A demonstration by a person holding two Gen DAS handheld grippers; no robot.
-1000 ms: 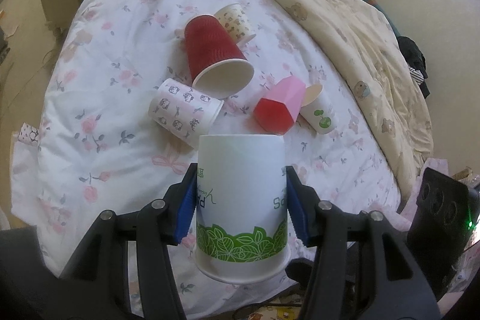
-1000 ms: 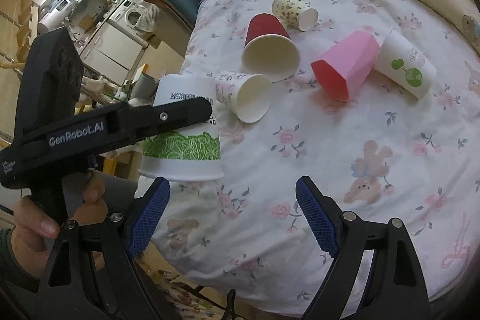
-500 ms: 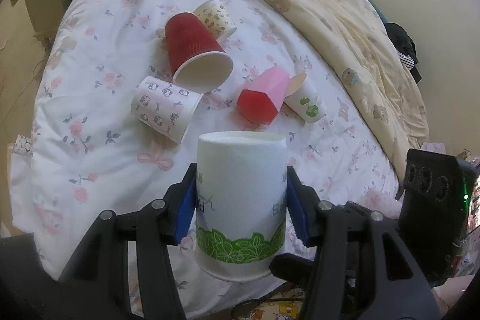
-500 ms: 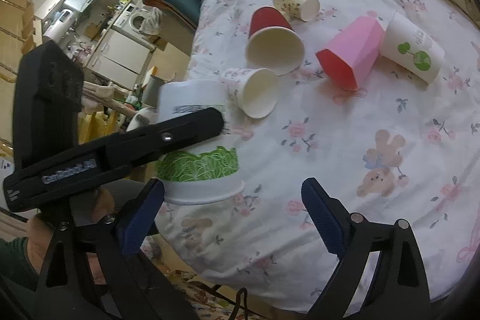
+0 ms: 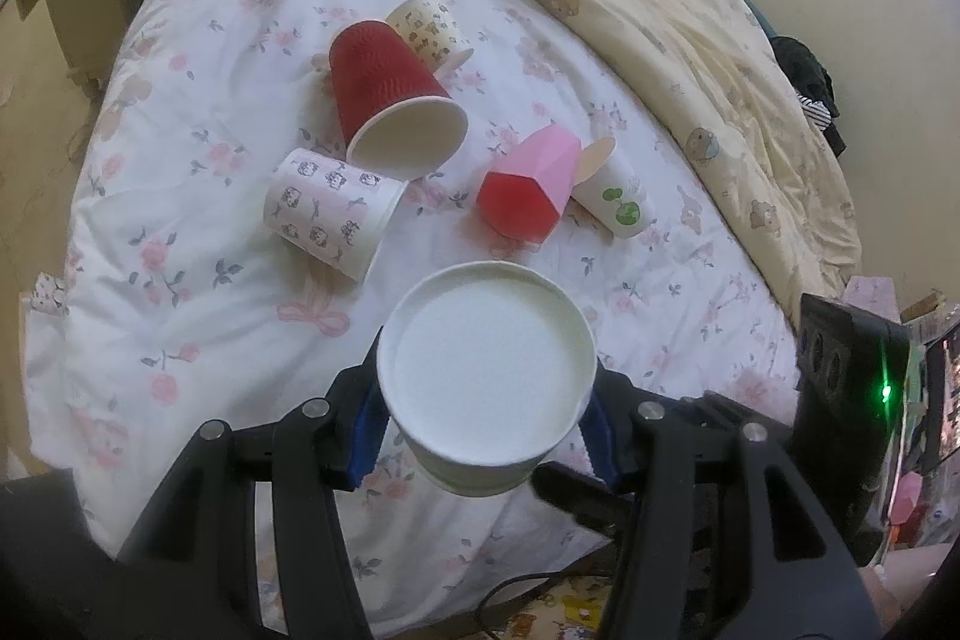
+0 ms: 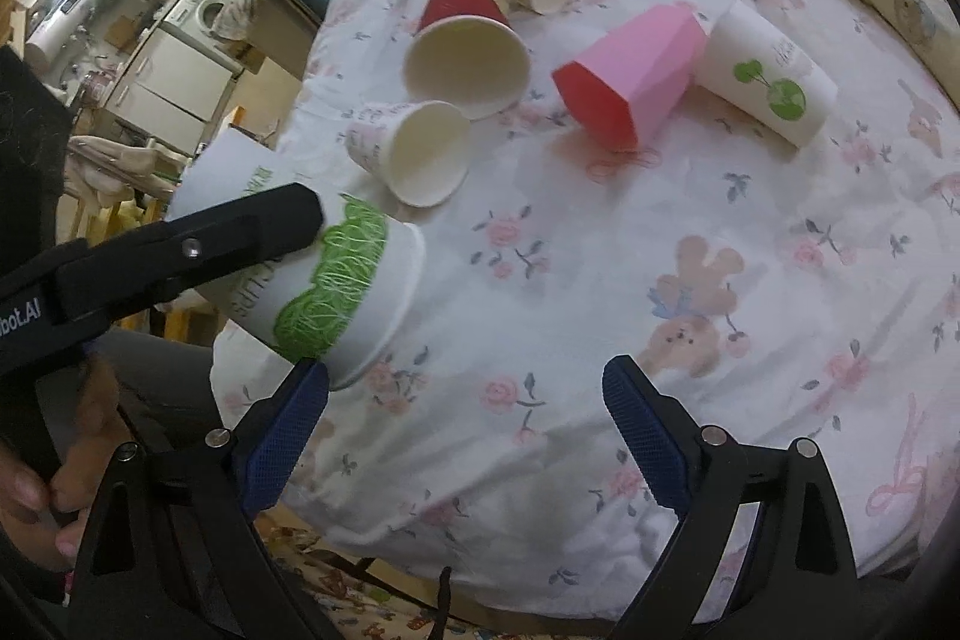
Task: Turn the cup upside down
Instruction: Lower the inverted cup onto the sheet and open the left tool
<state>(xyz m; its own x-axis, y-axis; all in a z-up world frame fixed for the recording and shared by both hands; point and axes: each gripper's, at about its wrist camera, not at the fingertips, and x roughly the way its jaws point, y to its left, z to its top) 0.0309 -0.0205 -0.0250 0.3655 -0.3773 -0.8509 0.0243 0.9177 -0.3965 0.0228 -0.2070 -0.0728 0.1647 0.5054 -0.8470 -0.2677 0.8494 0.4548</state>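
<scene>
1. Cup clamped in left gripper, held above the bed near its edge, tilted base-up.
2. Right gripper empty, fingers spread.
3. Step: probably placing; next, level the rim, lower onto clear sheet, release.

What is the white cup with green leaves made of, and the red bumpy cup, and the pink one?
White cup: looks like matte paper, with a rolled rim and printed leaves. It is held in the left gripper.
Red cup: probably paper too, with a ribbed, embossed outer wall and a plain white inside.
Pink cup: flat facets with crisp edges; likely hard plastic, though folded card is possible.
</scene>
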